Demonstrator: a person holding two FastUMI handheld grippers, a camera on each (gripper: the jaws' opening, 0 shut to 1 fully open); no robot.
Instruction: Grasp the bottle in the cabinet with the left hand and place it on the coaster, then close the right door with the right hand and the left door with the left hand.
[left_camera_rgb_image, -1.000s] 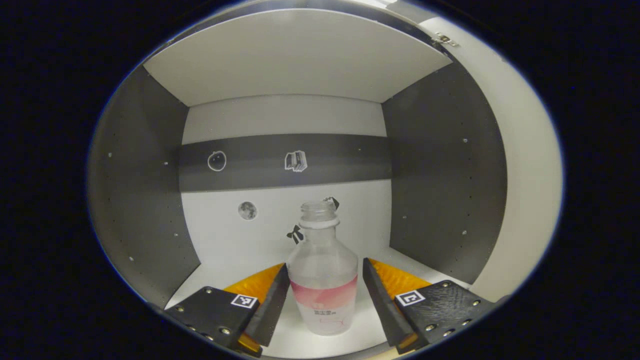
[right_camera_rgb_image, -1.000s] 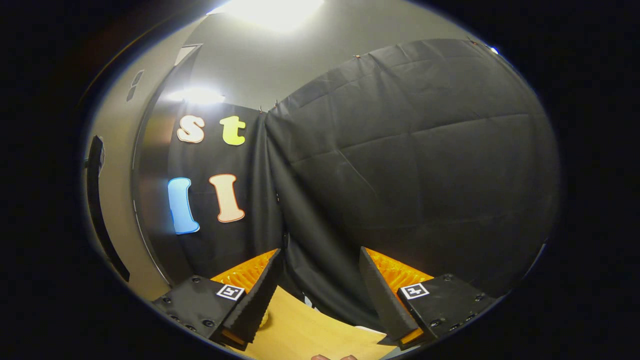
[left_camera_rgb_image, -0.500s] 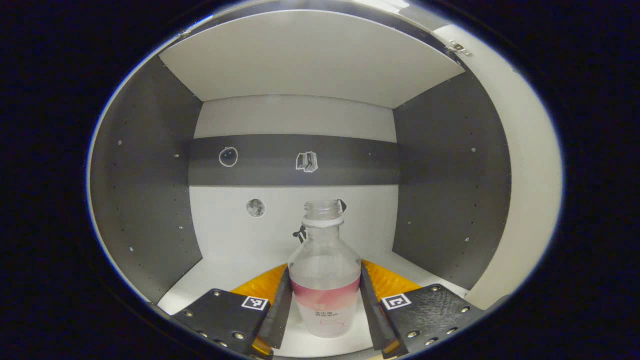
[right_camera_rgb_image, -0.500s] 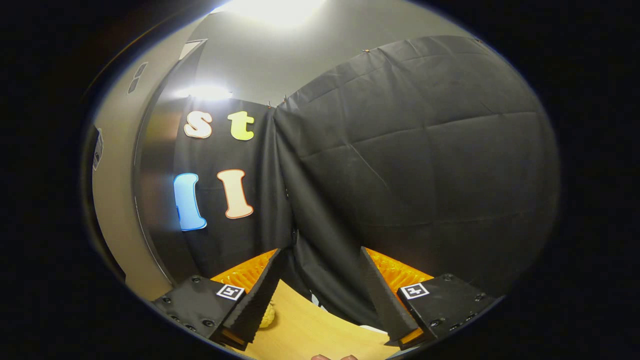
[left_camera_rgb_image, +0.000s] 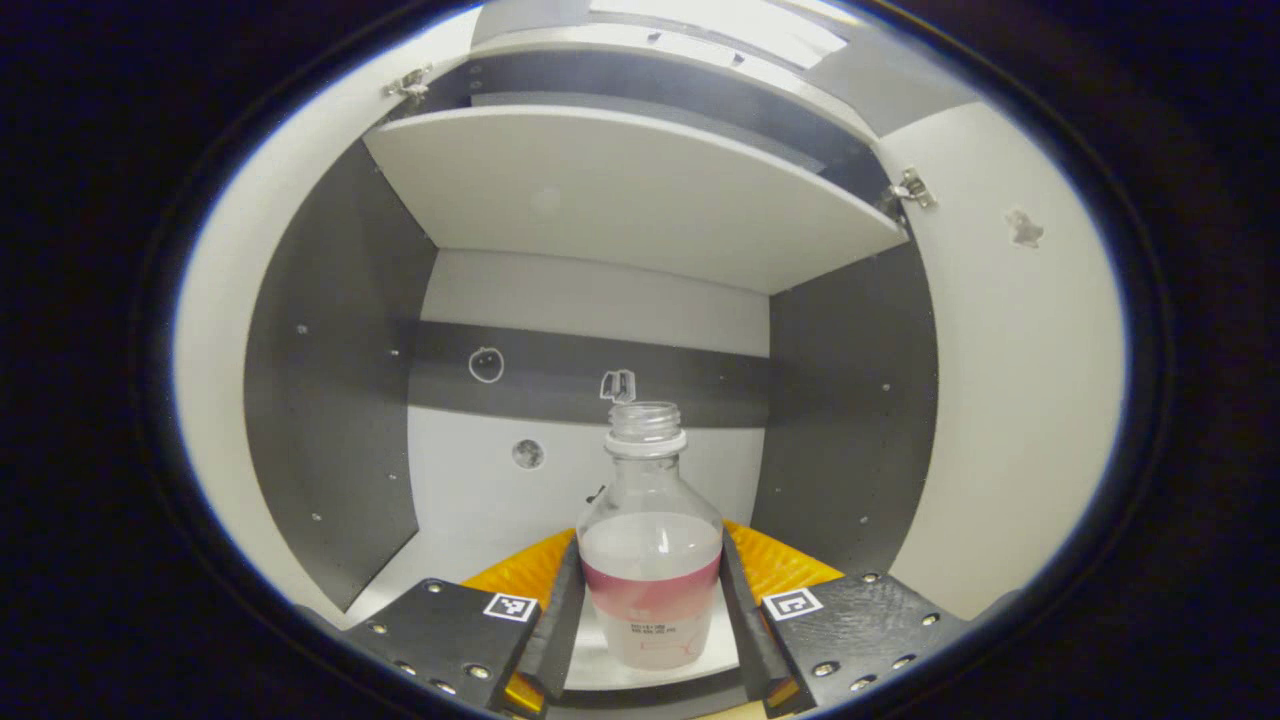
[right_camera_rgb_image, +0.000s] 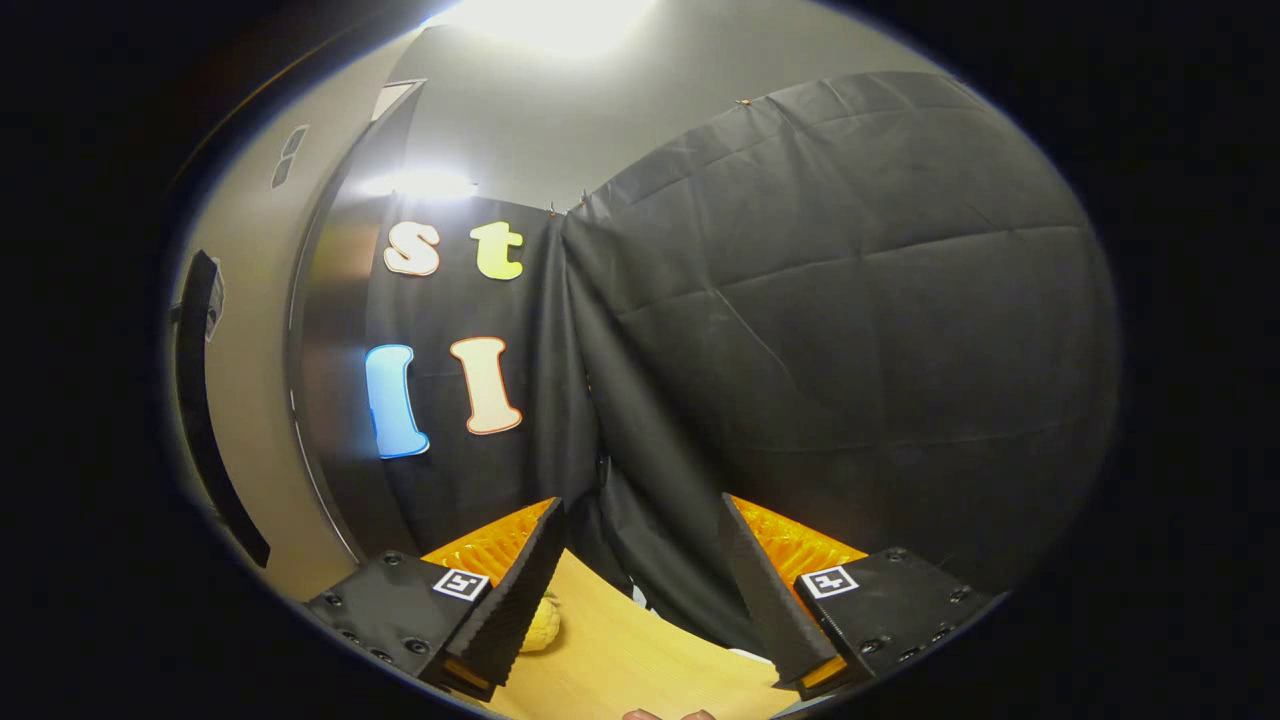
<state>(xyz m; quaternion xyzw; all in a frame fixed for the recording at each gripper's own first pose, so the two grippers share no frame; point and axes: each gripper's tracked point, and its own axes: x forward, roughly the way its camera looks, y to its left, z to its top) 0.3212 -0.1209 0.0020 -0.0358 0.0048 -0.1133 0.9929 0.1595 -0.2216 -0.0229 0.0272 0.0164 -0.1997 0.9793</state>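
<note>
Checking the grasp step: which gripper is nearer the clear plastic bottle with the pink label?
Left. The left gripper clamps the clear plastic bottle with the pink label; the right gripper hangs open, facing the black cloth.

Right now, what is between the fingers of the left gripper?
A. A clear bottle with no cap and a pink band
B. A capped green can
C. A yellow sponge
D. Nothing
A: in the left gripper view, both fingers of the left gripper press the sides of the uncapped clear bottle.
</note>
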